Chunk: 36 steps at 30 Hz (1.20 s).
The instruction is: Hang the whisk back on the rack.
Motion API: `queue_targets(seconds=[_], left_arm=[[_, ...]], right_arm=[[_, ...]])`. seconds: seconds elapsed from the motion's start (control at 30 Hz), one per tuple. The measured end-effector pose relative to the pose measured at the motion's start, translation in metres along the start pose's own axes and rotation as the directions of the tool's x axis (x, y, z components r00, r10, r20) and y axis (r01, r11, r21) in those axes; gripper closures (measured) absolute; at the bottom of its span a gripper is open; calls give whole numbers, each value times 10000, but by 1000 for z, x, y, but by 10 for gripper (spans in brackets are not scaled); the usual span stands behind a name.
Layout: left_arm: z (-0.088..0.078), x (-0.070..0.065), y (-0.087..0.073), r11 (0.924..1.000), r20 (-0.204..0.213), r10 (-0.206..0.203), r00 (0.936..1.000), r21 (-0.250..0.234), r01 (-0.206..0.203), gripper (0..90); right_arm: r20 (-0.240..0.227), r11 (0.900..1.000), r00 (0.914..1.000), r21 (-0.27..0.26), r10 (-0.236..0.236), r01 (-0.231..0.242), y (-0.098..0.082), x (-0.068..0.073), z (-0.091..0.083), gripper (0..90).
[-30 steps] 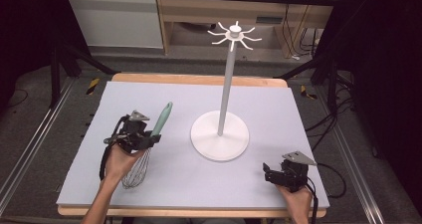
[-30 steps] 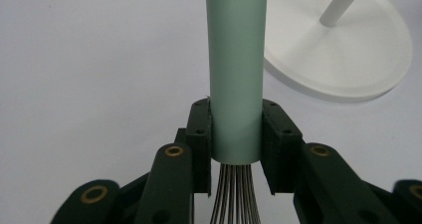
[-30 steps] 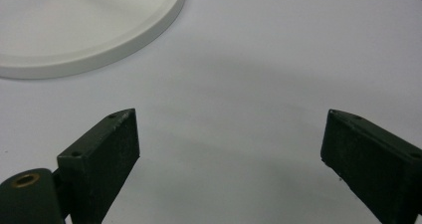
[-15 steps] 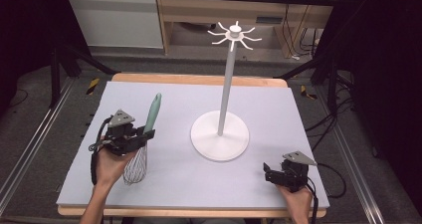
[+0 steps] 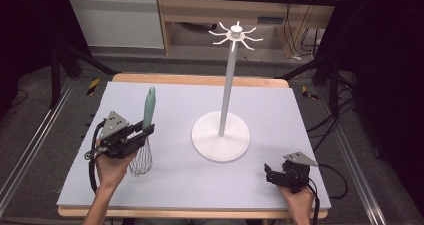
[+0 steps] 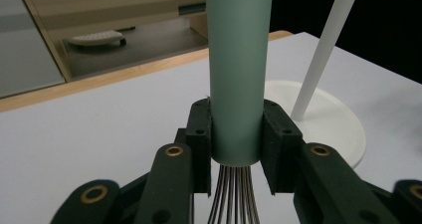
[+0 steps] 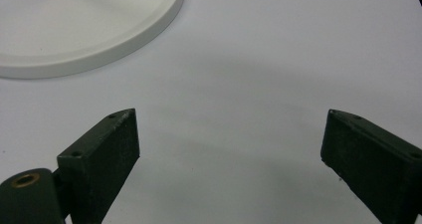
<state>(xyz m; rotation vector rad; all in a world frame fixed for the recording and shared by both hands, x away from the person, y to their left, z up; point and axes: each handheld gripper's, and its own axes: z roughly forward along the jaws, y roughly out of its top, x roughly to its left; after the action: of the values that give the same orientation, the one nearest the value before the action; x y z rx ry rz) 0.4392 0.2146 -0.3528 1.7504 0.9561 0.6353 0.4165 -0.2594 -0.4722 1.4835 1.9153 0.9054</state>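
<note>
Here the left hand-held gripper (image 5: 145, 131) clamps a wire whisk (image 5: 145, 135) by its smooth green handle, while the right hand-held gripper (image 5: 270, 175) gapes wide

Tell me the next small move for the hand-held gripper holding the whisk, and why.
Probably carry the whisk up and right toward the hooks at the top of the white stand. The left hand-held gripper is clamped on the green handle just above the wires, handle up and off the table, while the hooks sit well higher. The right hand-held gripper rests open, idle.
</note>
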Motion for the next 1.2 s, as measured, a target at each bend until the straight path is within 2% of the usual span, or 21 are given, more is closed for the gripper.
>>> queue_targets(seconds=[0.33, 0.47, 0.67, 0.8, 1.0, 1.2], left_arm=[[-1, -7, 0, 9985, 239, -44, 9997, -547, 57, 685], [-1, -10, 2, 9964, 207, -9, 9998, -842, 26, 685], [-2, -12, 8, 9930, 516, -130, 9986, -1162, 189, 685], [-2, -13, 11, 9922, 618, 2, 9981, -1243, 75, 684], [0, -13, 17, 9887, 828, -149, 9965, -1475, 270, 685], [3, -18, 27, 9876, 936, -64, 9956, -1558, 210, 684]], right_arm=[[17, 10000, 10000, -10, 17, -17, 0, -1, 0, 89], [22, 10000, 10000, -7, 4, -4, 0, -1, 1, 89], [48, 10000, 10000, -5, 28, -28, 0, -1, 1, 89], [65, 10000, 10000, 13, 11, -11, 0, -1, 1, 89], [72, 10000, 10000, -4, 35, -35, 0, -2, 1, 89], [86, 10000, 9999, 0, 51, -51, 0, -1, 1, 89]])
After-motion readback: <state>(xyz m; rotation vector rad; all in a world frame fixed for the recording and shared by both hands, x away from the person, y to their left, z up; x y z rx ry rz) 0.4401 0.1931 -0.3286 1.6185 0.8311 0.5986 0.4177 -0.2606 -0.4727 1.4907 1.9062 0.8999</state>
